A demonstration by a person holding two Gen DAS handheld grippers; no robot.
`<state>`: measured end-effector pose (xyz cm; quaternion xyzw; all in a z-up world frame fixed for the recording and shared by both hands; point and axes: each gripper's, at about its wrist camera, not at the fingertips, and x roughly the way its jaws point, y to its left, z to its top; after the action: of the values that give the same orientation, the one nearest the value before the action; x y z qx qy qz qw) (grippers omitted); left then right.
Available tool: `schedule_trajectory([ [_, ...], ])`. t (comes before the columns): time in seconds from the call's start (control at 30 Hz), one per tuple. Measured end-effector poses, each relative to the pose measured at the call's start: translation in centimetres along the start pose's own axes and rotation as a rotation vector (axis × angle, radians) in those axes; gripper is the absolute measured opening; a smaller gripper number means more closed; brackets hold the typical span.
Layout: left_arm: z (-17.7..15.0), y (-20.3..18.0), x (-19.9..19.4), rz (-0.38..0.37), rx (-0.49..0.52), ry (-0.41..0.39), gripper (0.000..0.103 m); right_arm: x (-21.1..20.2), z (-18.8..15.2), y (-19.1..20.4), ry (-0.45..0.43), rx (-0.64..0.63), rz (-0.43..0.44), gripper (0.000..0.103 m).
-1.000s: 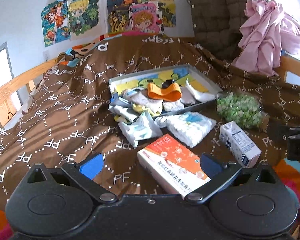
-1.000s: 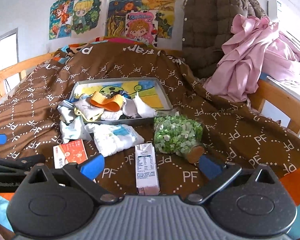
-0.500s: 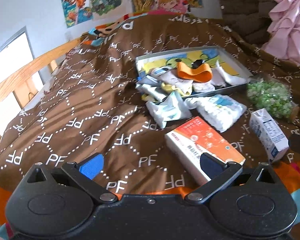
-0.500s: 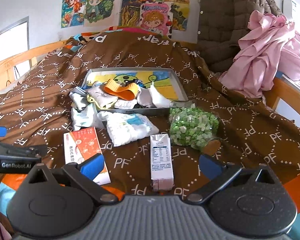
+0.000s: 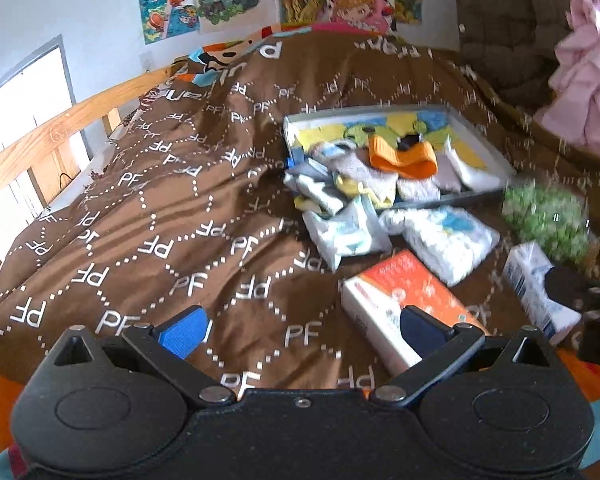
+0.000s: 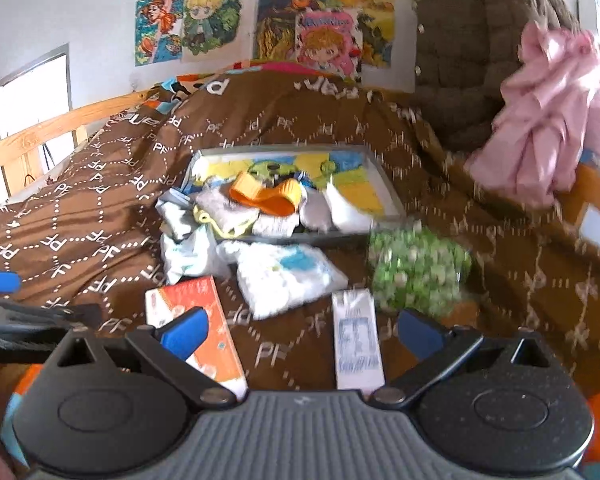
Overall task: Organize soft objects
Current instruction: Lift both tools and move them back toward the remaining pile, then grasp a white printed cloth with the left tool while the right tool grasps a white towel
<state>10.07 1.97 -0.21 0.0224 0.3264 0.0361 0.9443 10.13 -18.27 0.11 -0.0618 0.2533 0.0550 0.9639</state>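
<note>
A shallow grey tray (image 5: 480,196) (image 6: 384,184) with a cartoon lining lies on the brown bedspread. It holds small folded cloths and socks and an orange band (image 5: 404,158) (image 6: 266,198). More soft pieces spill over its near left corner. A white folded cloth (image 5: 444,236) (image 6: 284,276) and a pale crumpled one (image 5: 346,232) (image 6: 188,252) lie in front of the tray. My left gripper (image 5: 300,326) is open and empty, low over the bed's near edge. My right gripper (image 6: 300,328) is open and empty, close above the carton.
An orange-and-white box (image 5: 400,304) (image 6: 196,320), a small white carton (image 5: 536,284) (image 6: 356,340) and a jar of green-white pieces (image 5: 548,220) (image 6: 416,268) lie near the cloths. A brown quilted coat (image 6: 472,52) and pink garment (image 6: 556,116) hang at right. Wooden rail (image 5: 60,132) at left.
Both views have shifted and blurred with hand motion. The left gripper swung left, showing more bare bedspread. The right gripper moved closer to the carton and box. Both jaws stay open.
</note>
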Motion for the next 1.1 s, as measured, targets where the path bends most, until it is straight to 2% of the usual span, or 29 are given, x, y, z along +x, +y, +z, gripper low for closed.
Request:
schedule_trajectory([
  [0.13,1.8,1.0,0.5,-0.034,-0.013,-0.029,0.102,1.4,1.5,0.8,-0.102,-0.108,-0.012,0.103],
  [0.23,3.0,1.4,1.7,-0.074,0.021,-0.043,0.102,2.9,1.8,1.0,-0.121,-0.142,0.014,0.103],
  [0.4,4.8,1.6,5.9,-0.141,0.063,-0.026,0.102,6.3,1.3,0.7,-0.066,-0.156,0.063,0.103],
  [0.57,5.5,1.9,11.3,-0.265,0.009,0.001,0.102,9.8,1.1,0.2,-0.016,-0.147,0.074,0.103],
  [0.67,4.9,1.7,13.7,-0.264,-0.028,0.008,0.102,11.3,0.8,-0.4,0.028,-0.109,0.091,0.103],
  [0.97,5.6,1.3,17.7,-0.338,0.012,0.032,0.102,14.5,1.0,-0.5,0.077,-0.140,0.101,0.103],
  [1.1,6.2,2.1,19.4,-0.374,-0.041,0.067,0.102,16.4,1.4,-0.7,0.115,-0.133,0.144,0.103],
])
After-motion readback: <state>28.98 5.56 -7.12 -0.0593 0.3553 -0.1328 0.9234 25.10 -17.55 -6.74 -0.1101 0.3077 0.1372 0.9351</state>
